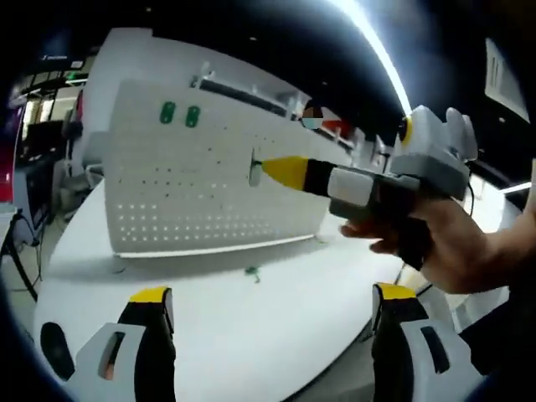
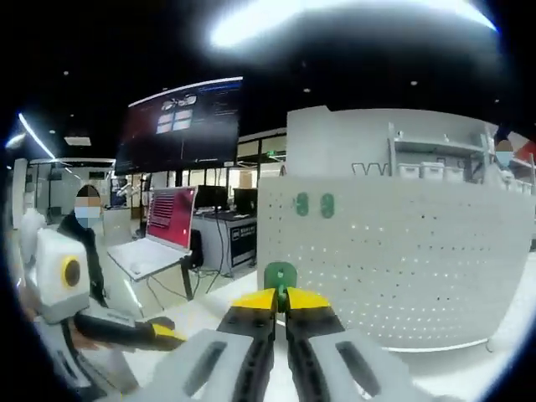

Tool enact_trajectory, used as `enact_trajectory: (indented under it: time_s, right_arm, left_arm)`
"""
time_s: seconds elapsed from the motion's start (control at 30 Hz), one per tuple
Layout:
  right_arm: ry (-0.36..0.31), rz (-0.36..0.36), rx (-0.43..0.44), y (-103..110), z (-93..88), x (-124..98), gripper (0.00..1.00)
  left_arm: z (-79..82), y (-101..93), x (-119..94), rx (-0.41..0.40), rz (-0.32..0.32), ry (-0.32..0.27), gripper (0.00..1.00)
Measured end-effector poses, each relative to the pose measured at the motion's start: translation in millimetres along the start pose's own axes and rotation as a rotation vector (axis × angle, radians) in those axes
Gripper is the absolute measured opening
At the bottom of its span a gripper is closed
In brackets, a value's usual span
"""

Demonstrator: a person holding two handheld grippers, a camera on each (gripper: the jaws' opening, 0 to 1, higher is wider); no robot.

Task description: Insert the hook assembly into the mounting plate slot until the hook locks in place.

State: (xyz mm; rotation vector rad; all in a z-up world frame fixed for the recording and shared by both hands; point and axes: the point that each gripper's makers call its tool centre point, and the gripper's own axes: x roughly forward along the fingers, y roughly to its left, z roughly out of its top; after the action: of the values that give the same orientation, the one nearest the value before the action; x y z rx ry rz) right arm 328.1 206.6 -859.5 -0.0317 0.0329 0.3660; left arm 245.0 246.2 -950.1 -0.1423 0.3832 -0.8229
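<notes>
Looking along the left tongs [image 1: 272, 303], I see their two yellow-tipped jaws spread wide apart with nothing between them. They hang over the white desk [image 1: 251, 335]. On the desk stands a white pegboard [image 1: 193, 180] full of small holes, tilted in this view. Two green hooks [image 1: 179, 115] sit side by side near its upper part. A tiny green bit [image 1: 251, 271] lies on the desk just in front of the board. The right tongs [image 1: 270, 168] come in from the right, held by a person's hand [image 1: 435, 243]. Their yellow tips are right at the board, where a small grey-green piece [image 1: 255, 171] shows

Looking along the right tongs [image 2: 280, 297], the jaws are pressed close together and pinch a green hook [image 2: 279, 275] at their tips. The hook is in front of the pegboard [image 2: 402, 260], near its lower left part. The two green hooks [image 2: 314, 204] sit higher up on the board. A laptop [image 2: 163, 234] stands on another desk to the left
</notes>
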Motion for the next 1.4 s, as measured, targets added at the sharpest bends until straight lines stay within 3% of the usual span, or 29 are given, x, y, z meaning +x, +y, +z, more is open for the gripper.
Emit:
enact_trajectory:
  time_s: [0.17, 0.27, 0.43, 0.67, 0.9, 1.03, 1.07, 1.13, 1.23, 1.3, 1.4]
  right_arm:
    - [-0.033, -0.039, 0.006, -6, 7.6, 15, 0.0]
    - [-0.051, -0.063, 0.01, -11, 12.7, 23, 0.0]
    - [-0.073, -0.092, 0.001, -20, 20.5, 38, 0.0]
    - [-0.098, -0.126, -0.001, -31, 28.9, 56, 0.0]
    - [-0.115, -0.158, -0.004, -44, 36.3, 72, 0.0]
    - [-0.12, -0.177, -0.004, -51, 39.7, 79, 0.0]
    - [-0.124, -0.182, -0.006, -53, 41.5, 81, 0.0]
    - [-0.129, -0.189, -0.021, -57, 44.4, 86, 0.0]
    - [-0.136, -0.2, -0.024, -64, 47.4, 91, 0.0]
    - [-0.139, -0.209, -0.022, -68, 48.8, 94, 0.0]
    - [-0.146, -0.229, -0.021, -75, 51.8, 98, 0.0]
  left_arm:
    - [-15.0, 1.0, -3, -0.014, 0.015, 0.009, 1.0]
    - [-15.4, 1.5, -5, -0.023, 0.022, -0.011, 1.0]
    - [-25.1, 8.2, -5, -0.037, 0.044, 0.003, 1.0]
    - [-23.4, 12.3, -9, -0.049, 0.063, -0.008, 1.0]
    - [-13.5, 1.1, -12, -0.043, 0.06, -0.027, 1.0]
    - [-18.8, -1.0, -10, -0.019, 0.058, -0.007, 1.0]
    - [-20.3, -2.0, -11, -0.034, 0.055, 0.011, 1.0]
    - [-14.8, -3.1, -12, -0.06, 0.058, -0.027, 1.0]
    - [-17.8, -0.6, -13, -0.061, 0.069, -0.008, 1.0]
    - [-12.2, 0.3, -15, -0.108, 0.073, -0.049, 1.0]
    - [-19.3, 0.8, -15, -0.094, 0.079, -0.02, 1.0]
